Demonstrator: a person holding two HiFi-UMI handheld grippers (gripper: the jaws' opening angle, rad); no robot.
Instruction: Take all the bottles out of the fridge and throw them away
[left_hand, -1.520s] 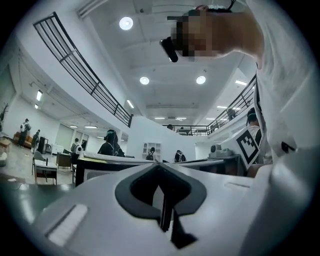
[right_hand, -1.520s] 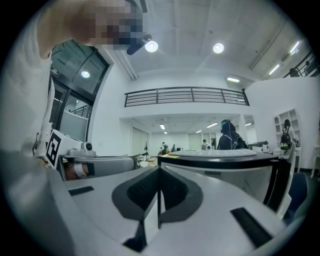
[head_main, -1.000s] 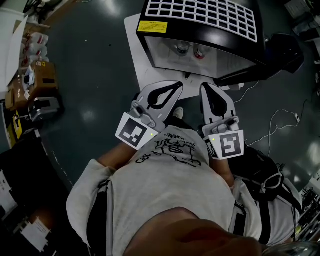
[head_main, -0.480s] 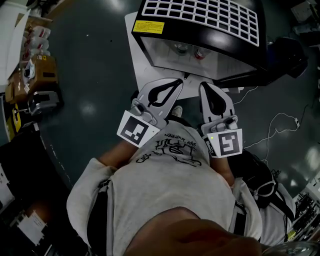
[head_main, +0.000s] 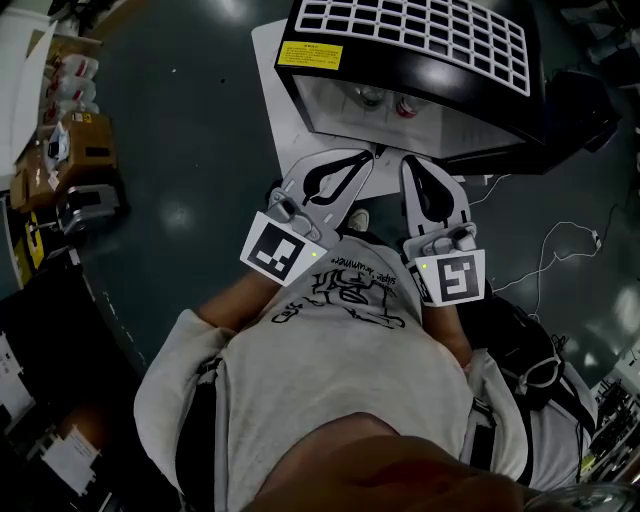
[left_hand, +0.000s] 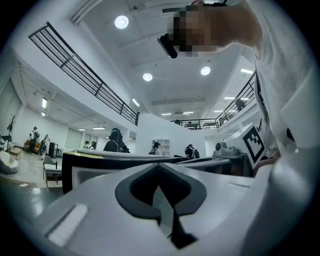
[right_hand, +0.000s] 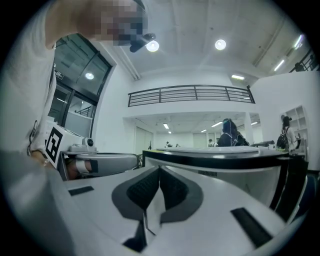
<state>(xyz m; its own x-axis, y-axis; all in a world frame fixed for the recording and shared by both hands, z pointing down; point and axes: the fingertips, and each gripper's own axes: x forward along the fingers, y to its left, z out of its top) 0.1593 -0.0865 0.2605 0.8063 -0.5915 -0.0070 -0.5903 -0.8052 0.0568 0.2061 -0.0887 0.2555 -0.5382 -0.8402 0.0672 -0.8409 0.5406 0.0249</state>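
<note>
Black casing under a white grille, the fridge (head_main: 420, 72) stood on a white board (head_main: 272, 95) on the dark floor, right ahead of the person. And there were the bottles, behind the clear front panel: a pale-capped bottle (head_main: 372, 97) and, just beside it, a red-capped bottle (head_main: 405, 104), both inside the fridge, only their tops showing from the head view.

The left gripper (head_main: 365, 158) was held level, its tip just short of the fridge's front lower edge. Its own view settled the jaws: pressed together at the tips, nothing between them, the fridge's black-edged top (left_hand: 100, 156) just beyond. The right gripper (head_main: 408, 162) sat alongside, near its partner but apart from it, also pointing at the fridge. Its jaws were closed too, ribbed pads (right_hand: 172, 189) meeting along the centre line and pinching nothing, with the fridge (right_hand: 225, 155) filling the middle ground.

Each gripper caught the other at the edge of its view, marker cube and all. Neither touched fridge or bottle.

Off to the right a pale cable (head_main: 560, 250) snaked over the floor; cardboard boxes (head_main: 75, 150) sat well away at the left.
</note>
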